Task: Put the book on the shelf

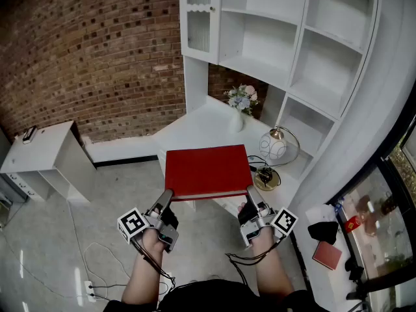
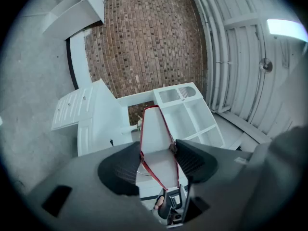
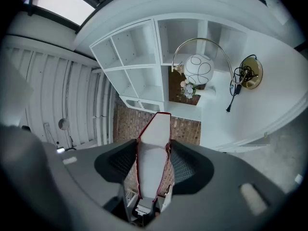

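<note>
A red hardback book [image 1: 205, 171] is held flat above the white desk [image 1: 195, 127], its cover facing up. My left gripper [image 1: 162, 202] is shut on its near left corner, my right gripper [image 1: 252, 199] on its near right corner. In the left gripper view the book's white page edge [image 2: 156, 148] stands between the two black pads, pinched on both sides. The right gripper view shows the same: the book's page edge [image 3: 153, 150] is clamped between the pads. The white shelf unit [image 1: 286, 38] with open compartments rises behind the desk.
On the desk stand a vase of flowers [image 1: 239, 106], a gold arc lamp with a white globe [image 1: 276, 148] and its round gold base [image 1: 266, 177] with a cable. A low white cabinet [image 1: 45, 158] sits at left by the brick wall [image 1: 91, 51]. A small red book [image 1: 327, 255] lies at right.
</note>
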Demonstrator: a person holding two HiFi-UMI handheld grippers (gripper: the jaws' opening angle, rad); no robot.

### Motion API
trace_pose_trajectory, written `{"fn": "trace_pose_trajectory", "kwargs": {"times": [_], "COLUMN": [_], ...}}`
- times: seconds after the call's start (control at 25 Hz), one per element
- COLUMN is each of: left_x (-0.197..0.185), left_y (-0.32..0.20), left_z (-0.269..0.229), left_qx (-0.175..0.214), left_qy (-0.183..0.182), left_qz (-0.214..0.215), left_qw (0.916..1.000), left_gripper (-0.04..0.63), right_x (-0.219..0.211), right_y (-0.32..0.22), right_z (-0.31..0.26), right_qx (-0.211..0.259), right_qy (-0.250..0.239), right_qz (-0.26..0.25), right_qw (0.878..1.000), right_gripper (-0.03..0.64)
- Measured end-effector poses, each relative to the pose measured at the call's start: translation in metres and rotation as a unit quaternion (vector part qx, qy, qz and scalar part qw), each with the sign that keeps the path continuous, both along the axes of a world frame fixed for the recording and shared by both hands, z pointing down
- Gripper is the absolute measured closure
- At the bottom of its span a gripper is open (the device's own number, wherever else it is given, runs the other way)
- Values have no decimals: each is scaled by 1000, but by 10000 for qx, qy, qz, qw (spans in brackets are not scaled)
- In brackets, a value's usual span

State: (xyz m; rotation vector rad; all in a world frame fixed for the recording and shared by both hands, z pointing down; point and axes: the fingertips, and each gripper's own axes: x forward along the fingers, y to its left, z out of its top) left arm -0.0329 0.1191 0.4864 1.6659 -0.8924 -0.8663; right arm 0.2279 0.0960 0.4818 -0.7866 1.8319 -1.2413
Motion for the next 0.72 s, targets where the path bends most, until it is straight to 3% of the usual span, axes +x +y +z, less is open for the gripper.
{"fn": "trace_pose_trajectory", "kwargs": {"times": [0.72], "left_x": [-33], "left_y": [17], "left_z": [7], "left_qx": [-107], "left_qy": [-8], "left_qz": [-56], "left_qw": [9999], "left_gripper": [362], "right_x": [-29], "right_y": [20], "right_z": [-3], "right_qx": [-141], "right_qy": [49], "right_qz": [25], "right_qw": [9999], "right_gripper": [380]}}
